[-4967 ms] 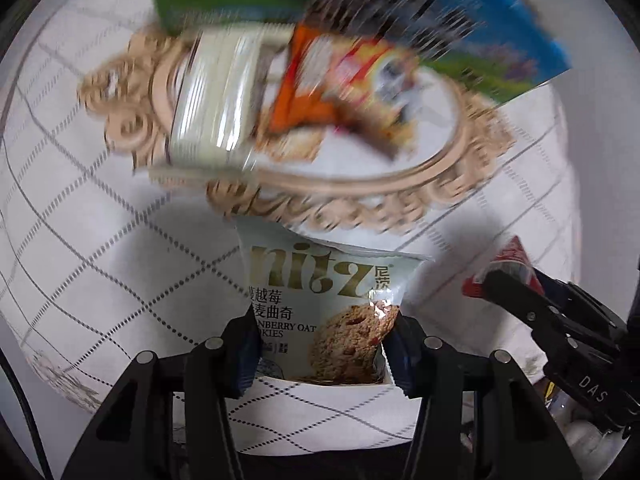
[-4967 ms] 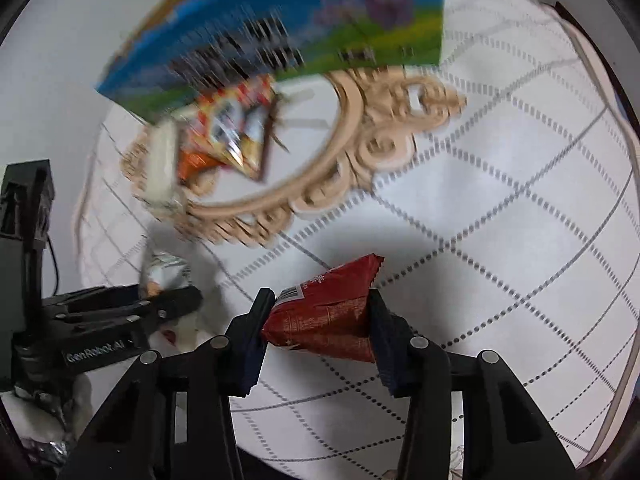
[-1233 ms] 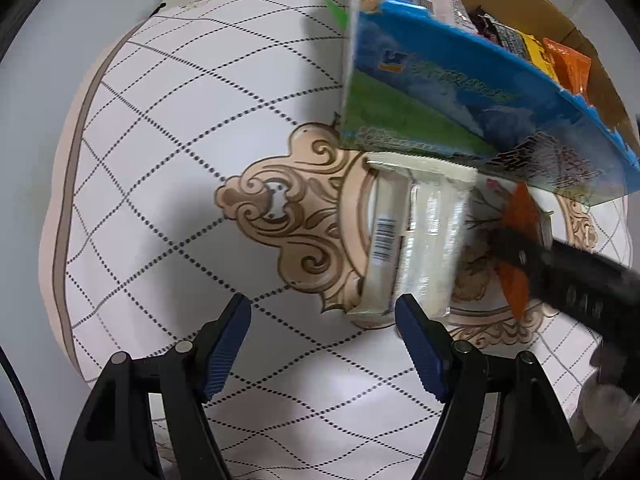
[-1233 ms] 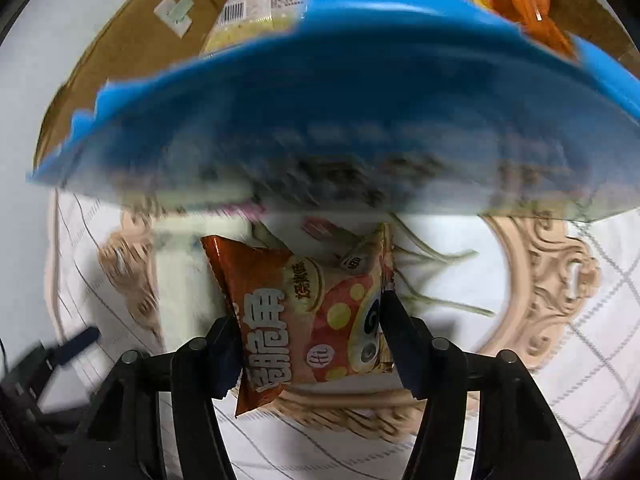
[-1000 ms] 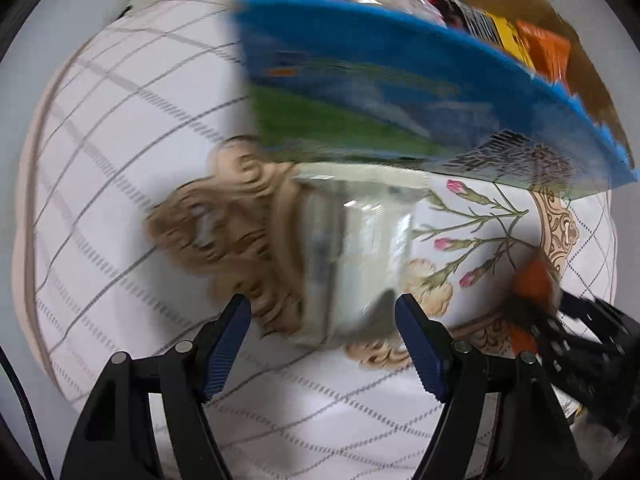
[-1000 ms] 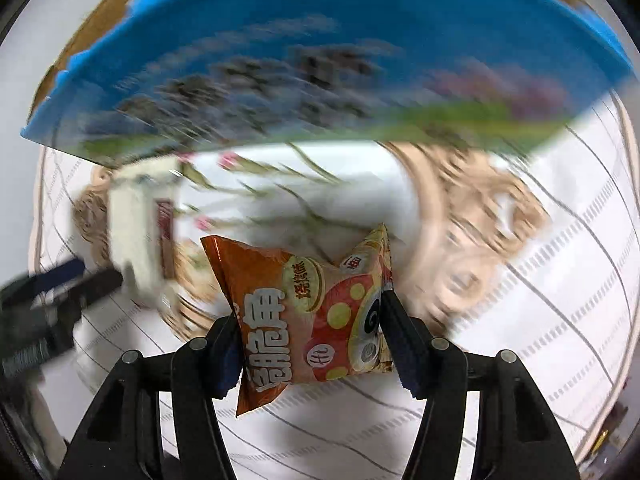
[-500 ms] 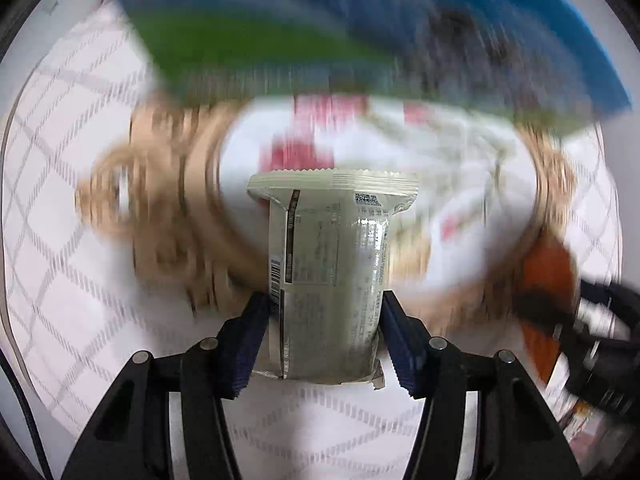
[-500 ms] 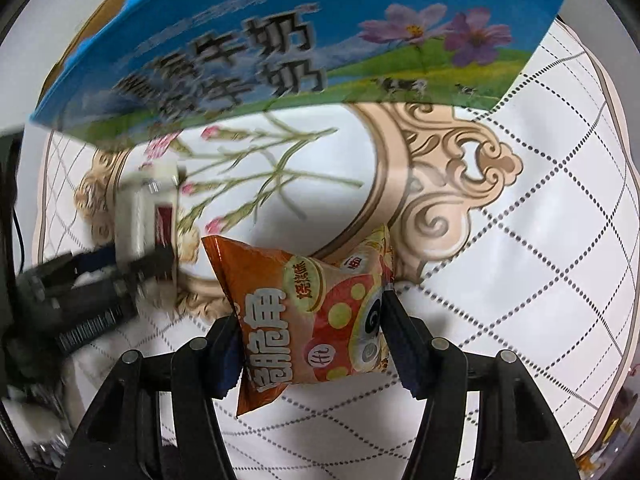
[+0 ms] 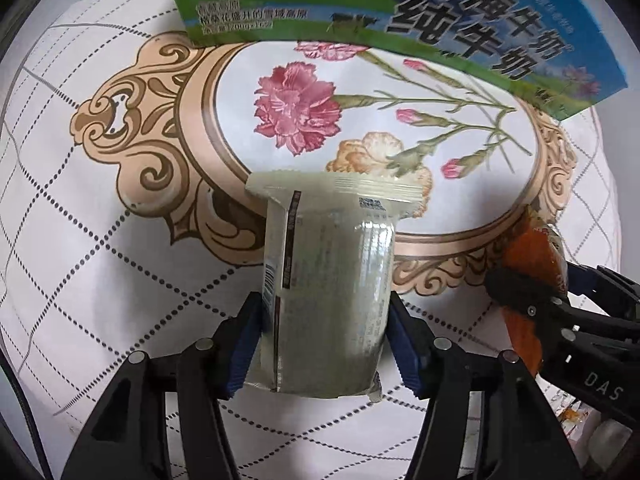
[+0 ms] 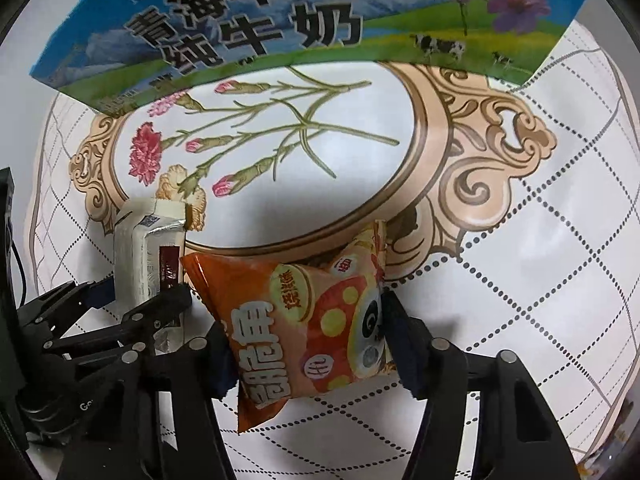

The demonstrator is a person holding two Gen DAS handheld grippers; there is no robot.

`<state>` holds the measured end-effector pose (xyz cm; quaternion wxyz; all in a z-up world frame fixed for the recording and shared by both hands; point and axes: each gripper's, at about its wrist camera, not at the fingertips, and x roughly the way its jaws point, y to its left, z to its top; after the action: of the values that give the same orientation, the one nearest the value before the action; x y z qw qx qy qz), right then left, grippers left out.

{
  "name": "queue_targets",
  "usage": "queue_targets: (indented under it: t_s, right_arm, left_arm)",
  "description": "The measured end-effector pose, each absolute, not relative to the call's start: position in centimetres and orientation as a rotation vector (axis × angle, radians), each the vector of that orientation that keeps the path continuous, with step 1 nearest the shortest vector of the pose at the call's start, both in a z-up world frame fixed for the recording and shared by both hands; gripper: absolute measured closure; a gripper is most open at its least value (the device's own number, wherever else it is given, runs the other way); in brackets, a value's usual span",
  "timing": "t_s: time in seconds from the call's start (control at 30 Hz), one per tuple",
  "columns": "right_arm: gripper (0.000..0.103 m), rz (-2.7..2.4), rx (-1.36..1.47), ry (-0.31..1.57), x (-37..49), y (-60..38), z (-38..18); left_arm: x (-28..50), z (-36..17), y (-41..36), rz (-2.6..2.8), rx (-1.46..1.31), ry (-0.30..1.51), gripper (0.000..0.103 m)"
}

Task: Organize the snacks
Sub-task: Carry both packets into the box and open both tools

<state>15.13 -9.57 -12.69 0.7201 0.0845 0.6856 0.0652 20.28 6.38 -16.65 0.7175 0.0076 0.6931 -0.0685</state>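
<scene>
I hold both snacks clear of the patterned cloth (image 9: 100,240): my left gripper (image 9: 326,344) pinches the pale packet (image 9: 328,288), my right gripper (image 10: 306,344) the orange bag (image 10: 304,312), ready for the milk box (image 10: 280,20) beyond

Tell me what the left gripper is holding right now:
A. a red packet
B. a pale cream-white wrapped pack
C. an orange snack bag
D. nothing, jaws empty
B: the left gripper has both pads pressed against the sides of the pale cream-white wrapped pack; the orange snack bag sits in the right gripper.
</scene>
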Motion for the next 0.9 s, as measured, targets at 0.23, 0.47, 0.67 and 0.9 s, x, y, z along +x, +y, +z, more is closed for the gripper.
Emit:
queue_targets:
  t_s: [0.23, 0.47, 0.67, 0.9]
  right_arm:
    - [0.042, 0.192, 0.293, 1.421, 14.7, -12.7, -7.0]
    - [0.042, 0.233, 0.355, 1.235, 17.7, -16.4, 3.0]
    - [0.042, 0.227, 0.343, 1.125, 23.6, -16.7, 8.6]
    - [0.042, 0.188, 0.295, 1.159, 33.7, -16.3, 7.8]
  left_arm:
    - [19.5, -9.0, 4.4, -0.226, -0.036, 1.444, 0.046]
    - [24.0, 0.6, 2.9, -0.334, -0.06, 1.274, 0.046]
    - [31.4, 4.5, 3.5, -0.339, -0.051, 1.194, 0.046]
    - [40.7, 3.7, 3.8, -0.21, 0.052, 1.227, 0.046]
